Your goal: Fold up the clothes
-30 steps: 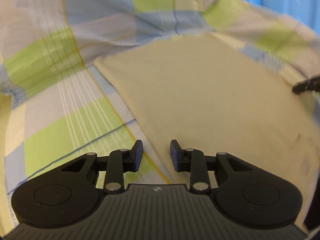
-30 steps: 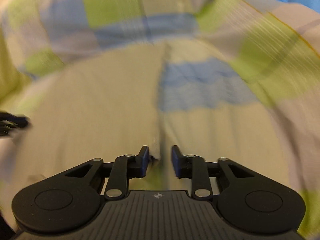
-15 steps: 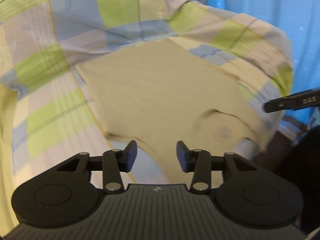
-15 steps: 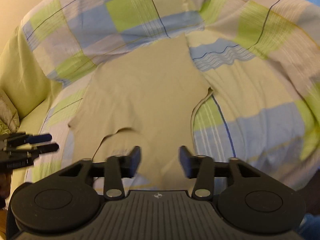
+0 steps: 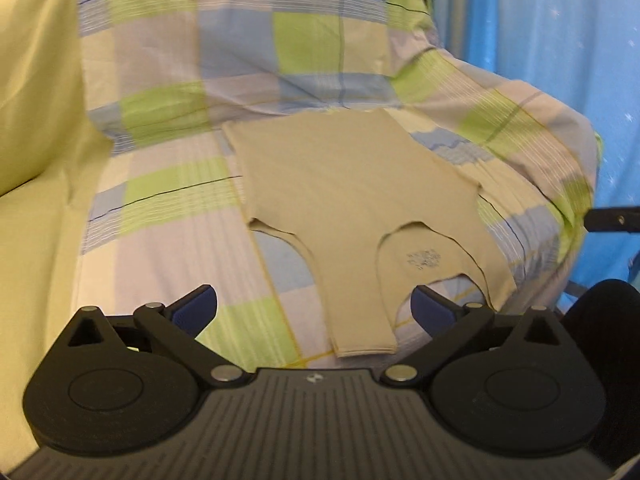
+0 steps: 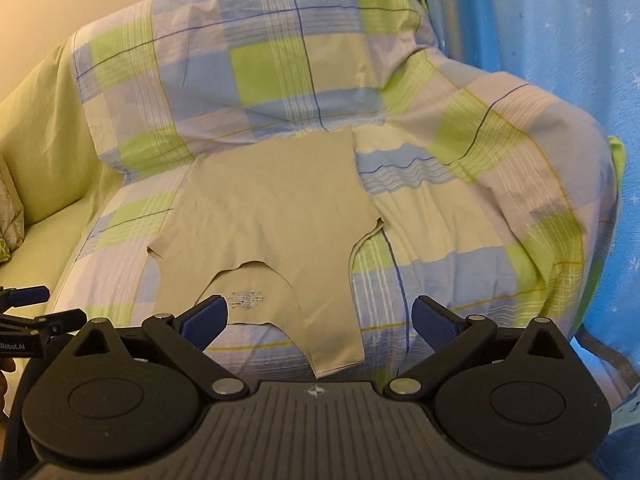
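A beige sleeveless top [image 5: 352, 184] [image 6: 272, 208] lies flat on a checked sheet, hem toward the sofa back, straps toward me. A printed label shows inside the neckline [image 5: 423, 258] [image 6: 246, 299]. My left gripper [image 5: 314, 309] hangs open above the sheet, in front of one strap's end [image 5: 364, 346], with nothing between its fingers. My right gripper [image 6: 320, 314] is open too, above the other strap [image 6: 336, 356], holding nothing. In the right wrist view the left gripper's fingers [image 6: 28, 296] show at the left edge.
A checked green, blue and white sheet [image 6: 480, 208] covers the sofa seat, back and arm. A plain yellow-green cover [image 5: 36, 160] lies to the left. A blue starred curtain [image 6: 560, 40] hangs at the right, past the sofa arm.
Both grippers have drawn back from close over the top and opened wide. The whole garment now shows, lying spread on the sheet.
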